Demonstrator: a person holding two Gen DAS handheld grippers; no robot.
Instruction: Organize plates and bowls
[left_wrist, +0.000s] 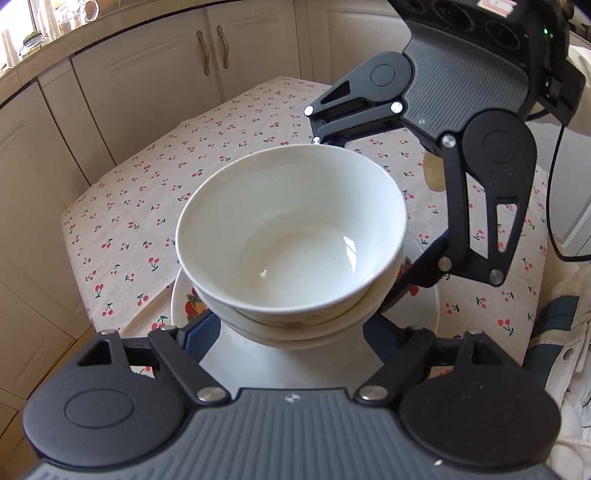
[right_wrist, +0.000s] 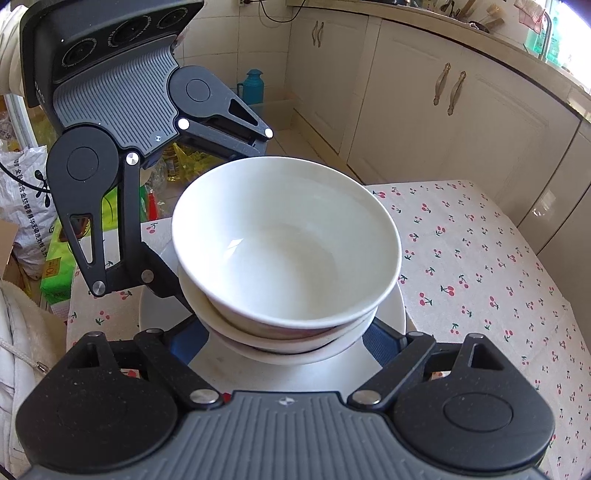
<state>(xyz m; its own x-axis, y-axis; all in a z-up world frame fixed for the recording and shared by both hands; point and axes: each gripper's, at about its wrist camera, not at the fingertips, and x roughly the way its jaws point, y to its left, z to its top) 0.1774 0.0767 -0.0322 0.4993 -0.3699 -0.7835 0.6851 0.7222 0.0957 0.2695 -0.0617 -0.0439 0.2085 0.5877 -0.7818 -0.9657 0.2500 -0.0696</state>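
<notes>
Together we flank a stack of white bowls (left_wrist: 291, 236) resting on a plate (left_wrist: 424, 314) on the cherry-print tablecloth (left_wrist: 147, 206). Our left gripper (left_wrist: 291, 328) and right gripper (right_wrist: 291, 332) stand spread beside it; whether their pads touch, we cannot tell.

Bare cherry tablecloth (right_wrist: 480, 258) beside stacked bowls (right_wrist: 286, 240); cabinets (right_wrist: 424, 92) beyond.

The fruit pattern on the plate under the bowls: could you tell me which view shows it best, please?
The left wrist view: the plate shows painted fruit left of the stacked bowls and again right of them. In the right wrist view the plate shows only plain white rim; the bowls hide the rest.
</notes>
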